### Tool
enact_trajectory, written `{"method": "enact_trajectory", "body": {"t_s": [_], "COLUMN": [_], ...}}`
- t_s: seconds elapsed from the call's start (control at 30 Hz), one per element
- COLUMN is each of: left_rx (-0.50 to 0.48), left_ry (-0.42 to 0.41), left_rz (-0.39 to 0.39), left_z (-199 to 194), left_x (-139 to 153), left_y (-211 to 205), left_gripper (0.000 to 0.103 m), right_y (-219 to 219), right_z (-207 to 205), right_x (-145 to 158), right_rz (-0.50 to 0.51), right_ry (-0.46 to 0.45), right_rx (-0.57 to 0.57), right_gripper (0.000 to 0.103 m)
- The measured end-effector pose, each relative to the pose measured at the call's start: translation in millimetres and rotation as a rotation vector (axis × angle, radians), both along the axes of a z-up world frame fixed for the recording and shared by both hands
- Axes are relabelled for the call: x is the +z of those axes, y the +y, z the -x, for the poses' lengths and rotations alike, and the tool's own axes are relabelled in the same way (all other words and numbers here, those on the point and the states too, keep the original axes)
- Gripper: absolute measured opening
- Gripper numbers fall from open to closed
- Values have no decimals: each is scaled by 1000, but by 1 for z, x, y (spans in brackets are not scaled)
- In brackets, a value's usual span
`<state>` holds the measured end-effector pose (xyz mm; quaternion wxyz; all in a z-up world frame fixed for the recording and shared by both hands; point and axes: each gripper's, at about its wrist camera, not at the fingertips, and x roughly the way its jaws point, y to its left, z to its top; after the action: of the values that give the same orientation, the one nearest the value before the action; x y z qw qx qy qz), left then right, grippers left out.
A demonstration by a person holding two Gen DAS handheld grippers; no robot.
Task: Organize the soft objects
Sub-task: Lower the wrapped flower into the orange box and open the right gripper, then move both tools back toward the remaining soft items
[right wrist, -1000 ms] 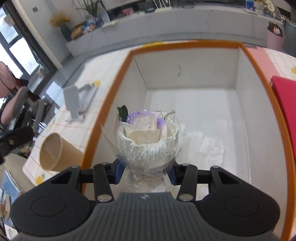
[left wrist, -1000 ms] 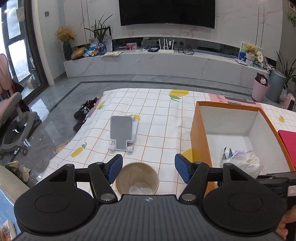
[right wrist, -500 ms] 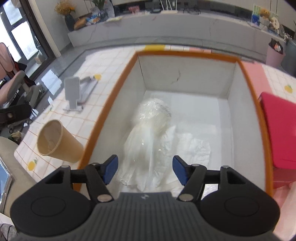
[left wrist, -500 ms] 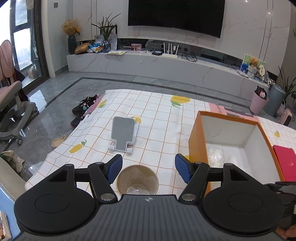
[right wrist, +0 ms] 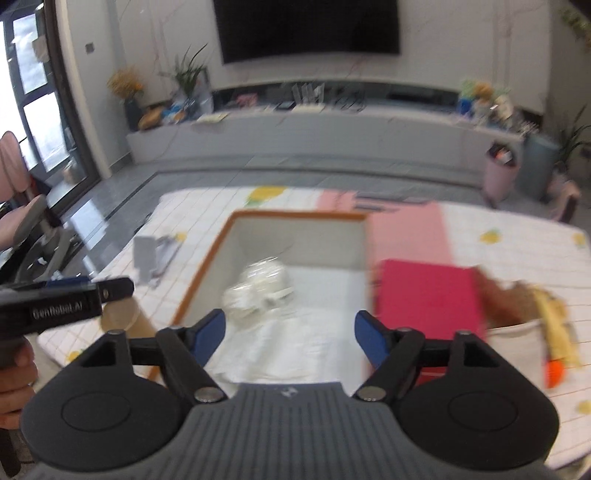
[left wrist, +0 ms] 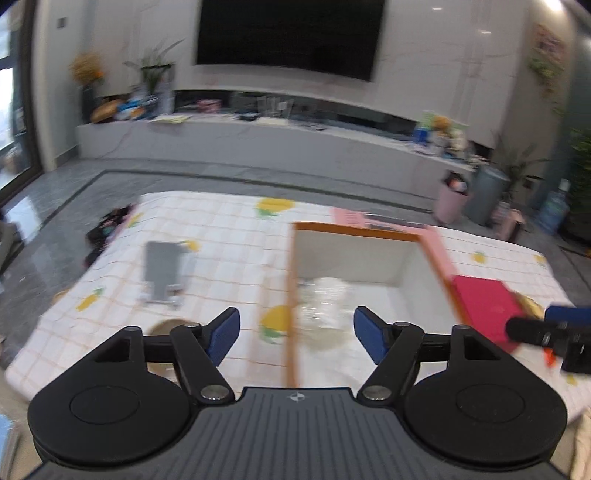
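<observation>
Right wrist view showed the right gripper with fingers spread wide, just opened further and holding nothing, above the box. The left gripper also gaped empty, over the box's left rim. The wrapped bouquet lay inside the box, bloom toward the far wall. Checked cloth covered the surface; a TV hung beyond.

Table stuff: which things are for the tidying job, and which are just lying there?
For the job: orange box; wrapped flower bundle lying inside it; brown plush toy.

Just lying about: paper cup; grey phone stand; red book.
</observation>
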<state>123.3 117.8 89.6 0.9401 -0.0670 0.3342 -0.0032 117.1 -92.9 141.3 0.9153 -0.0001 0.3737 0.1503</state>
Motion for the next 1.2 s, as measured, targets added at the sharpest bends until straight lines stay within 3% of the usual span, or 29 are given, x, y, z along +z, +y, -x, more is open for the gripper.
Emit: {"method": "enact_trajectory", "body": {"t_s": [0.3, 0.4, 0.57, 0.67, 0.83, 1.0, 1.1, 1.2], "left_rx": [-149, -162, -271, -327, -432, -439, -458, -479], "left_ry": [-70, -109, -176, -154, -50, -57, -4, 59], "left_rz": [1, -16, -68, -48, -85, -185, -199, -216], "left_z": [30, 41, 62, 66, 53, 34, 19, 4], "left_x": [-3, -6, -21, -40, -76, -114, -134, -150], "left_y": [-65, -86, -137, -166, -226, -281, -304, -322], "left_gripper": [86, 86, 89, 90, 93, 93, 93, 93], "right_y": [-116, -154, -215, -240, -277, -299, -309, -324], "right_z": [37, 48, 62, 64, 40, -4, -15, -12], "right_x": [9, -3, -43, -72, -107, -127, -135, -151], "right_rz": [81, 104, 112, 129, 28, -27, -10, -71], "right_ry": [-42, -55, -51, -39, 44, 113, 94, 119], "right_rx": [-203, -266, -368, -419, -459, -472, -492, -510], "right_gripper": [81, 81, 81, 82, 82, 84, 84, 84]}}
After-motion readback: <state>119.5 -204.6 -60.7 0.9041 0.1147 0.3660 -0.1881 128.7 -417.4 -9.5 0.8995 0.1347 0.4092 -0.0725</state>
